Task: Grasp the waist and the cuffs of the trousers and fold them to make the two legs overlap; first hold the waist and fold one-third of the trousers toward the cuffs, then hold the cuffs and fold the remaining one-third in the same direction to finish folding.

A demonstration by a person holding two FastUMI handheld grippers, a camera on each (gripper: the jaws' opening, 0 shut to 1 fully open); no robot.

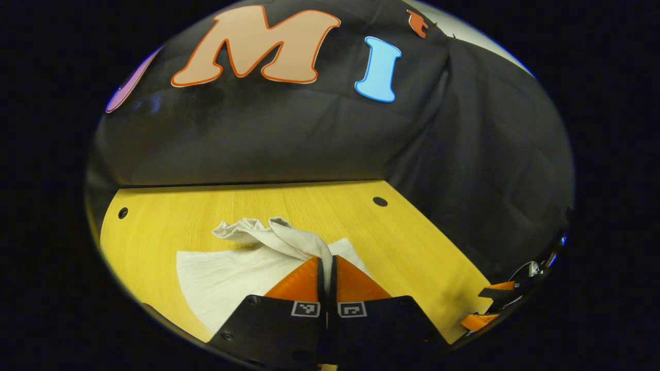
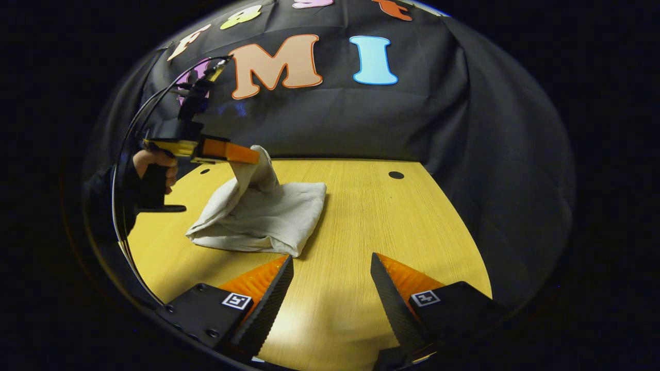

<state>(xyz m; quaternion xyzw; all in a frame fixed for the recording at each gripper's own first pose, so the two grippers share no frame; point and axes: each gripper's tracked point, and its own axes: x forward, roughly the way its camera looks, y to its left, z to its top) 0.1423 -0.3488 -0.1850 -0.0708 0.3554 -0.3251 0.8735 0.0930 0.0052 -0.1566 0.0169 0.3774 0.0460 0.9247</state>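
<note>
The left claw (image 1: 326, 268), pinching the soft, light off-white cloth trousers (image 2: 263, 216) by one limp edge, lifts it off the yellow wooden worktop (image 2: 361, 216); the right claw (image 2: 330, 293) is spread, empty.

Black gripper bodies (image 2: 206, 314), square tag markers (image 2: 236, 301), looping black cable (image 2: 124, 149), dark sleeve (image 2: 100, 201)

The left gripper view sits close over the pale trousers (image 1: 242, 268), looking forward and down across the wooden surface (image 1: 412, 242) toward the black cloth wall (image 1: 258, 139), with its own left gripper (image 1: 326, 273) at bottom centre. The right gripper view stands farther back and lower, facing the same wall across the surface, its right gripper (image 2: 331, 283) at the bottom. Both views share the trousers, the surface and the wall; the right gripper view also takes in the left gripper at upper left, with the hand (image 2: 154, 165) holding it.
</note>
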